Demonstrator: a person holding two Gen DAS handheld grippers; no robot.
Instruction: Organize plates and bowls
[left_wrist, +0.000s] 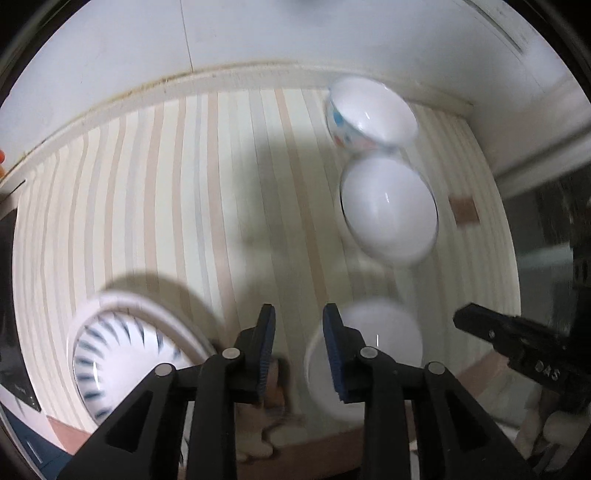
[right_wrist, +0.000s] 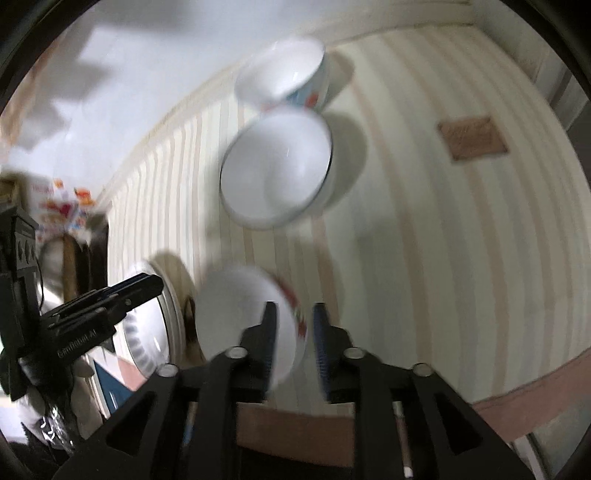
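Note:
Three white bowls stand in a line on a striped tablecloth (left_wrist: 166, 206). The far one (left_wrist: 369, 114) has coloured dots; it also shows in the right wrist view (right_wrist: 284, 74). The middle bowl (left_wrist: 388, 210) is plain white, also in the right wrist view (right_wrist: 277, 170). The near bowl (left_wrist: 376, 347) has a red pattern outside (right_wrist: 243, 317). A plate with blue dashes (left_wrist: 122, 350) lies at the near left. My left gripper (left_wrist: 299, 350) is open between plate and near bowl. My right gripper (right_wrist: 293, 339) is open, its fingers on either side of the near bowl's rim.
A white wall (left_wrist: 258, 33) runs along the table's far edge. A brown label (right_wrist: 472, 138) sits on the cloth at the right. The right gripper shows at the right of the left wrist view (left_wrist: 517, 343). Clutter stands off the table's left end (right_wrist: 62, 210).

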